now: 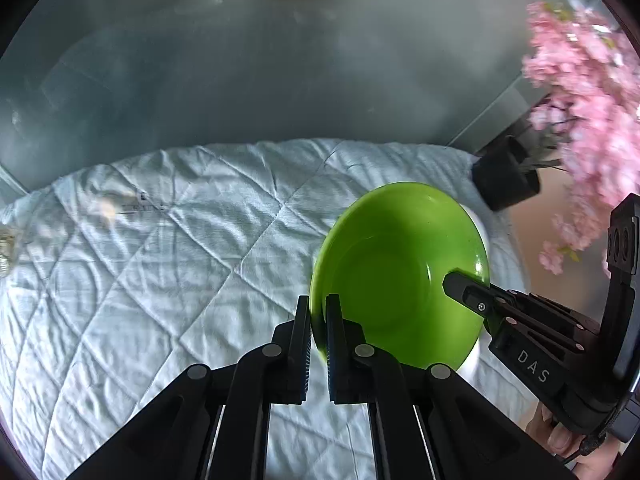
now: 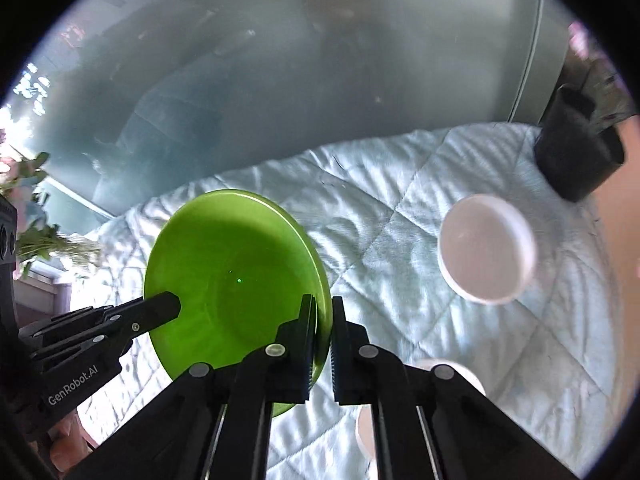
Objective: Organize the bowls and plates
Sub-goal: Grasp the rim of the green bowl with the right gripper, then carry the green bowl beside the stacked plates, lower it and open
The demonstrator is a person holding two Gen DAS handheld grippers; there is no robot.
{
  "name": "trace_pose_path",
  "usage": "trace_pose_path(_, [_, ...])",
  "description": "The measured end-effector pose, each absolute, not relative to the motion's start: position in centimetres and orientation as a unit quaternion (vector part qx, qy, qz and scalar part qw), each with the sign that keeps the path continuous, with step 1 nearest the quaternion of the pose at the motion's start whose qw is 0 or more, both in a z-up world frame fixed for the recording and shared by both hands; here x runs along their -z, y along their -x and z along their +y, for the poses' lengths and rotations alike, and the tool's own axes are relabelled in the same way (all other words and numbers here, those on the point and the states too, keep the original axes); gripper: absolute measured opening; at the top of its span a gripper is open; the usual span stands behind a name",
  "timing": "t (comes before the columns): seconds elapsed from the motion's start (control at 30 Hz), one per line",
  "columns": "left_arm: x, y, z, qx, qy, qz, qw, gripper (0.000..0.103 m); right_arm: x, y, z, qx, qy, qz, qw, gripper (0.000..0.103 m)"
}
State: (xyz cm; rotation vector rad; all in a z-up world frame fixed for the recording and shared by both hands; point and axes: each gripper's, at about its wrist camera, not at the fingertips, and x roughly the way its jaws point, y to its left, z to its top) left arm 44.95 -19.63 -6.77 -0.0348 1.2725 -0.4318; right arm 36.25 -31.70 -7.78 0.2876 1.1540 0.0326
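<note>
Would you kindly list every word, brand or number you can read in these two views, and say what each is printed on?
"DAS": white letters on the body of the right gripper, seen in the left wrist view.
"GenRobot.AI": white letters on the body of the left gripper, seen in the right wrist view.
Nothing readable on the green plate, white bowl or black pot.

In the right wrist view, the right gripper (image 2: 324,332) pinches the right rim of a glossy lime-green round plate (image 2: 232,280) above a white quilted cloth (image 2: 380,208), the left gripper (image 2: 160,310) clamps its left rim, and a white round bowl (image 2: 486,250) rests near a black pot (image 2: 576,152).
</note>
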Motion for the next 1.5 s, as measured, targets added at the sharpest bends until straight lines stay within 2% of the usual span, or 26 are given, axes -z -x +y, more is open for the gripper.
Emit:
trace_pose_path(0.33, [-2.3,-35.7,-17.6,0.230,0.013,0.549,0.804,0.003,-0.8,-27.7,-30.2,-0.016,-0.115,0.491,0.864,0.006])
trace_pose_path(0.53, [-4.5,-29.0,-16.9,0.242,-0.003,0.535,0.809,0.003,-2.2,-22.4,-30.0,-0.014,-0.133,0.481,0.867,0.006])
trace_pose_path(0.97, [1.2,-20.0,-14.5,0.239,0.030,0.573,0.783,0.003,1.3,-14.4,-29.0,-0.016,-0.128,0.517,0.846,0.005])
trace_pose_path(1.5, [9.9,-15.9,-14.0,0.209,0.055,0.627,0.749,0.003,8.5,-11.2,-28.5,-0.026,-0.134,0.572,0.809,0.005])
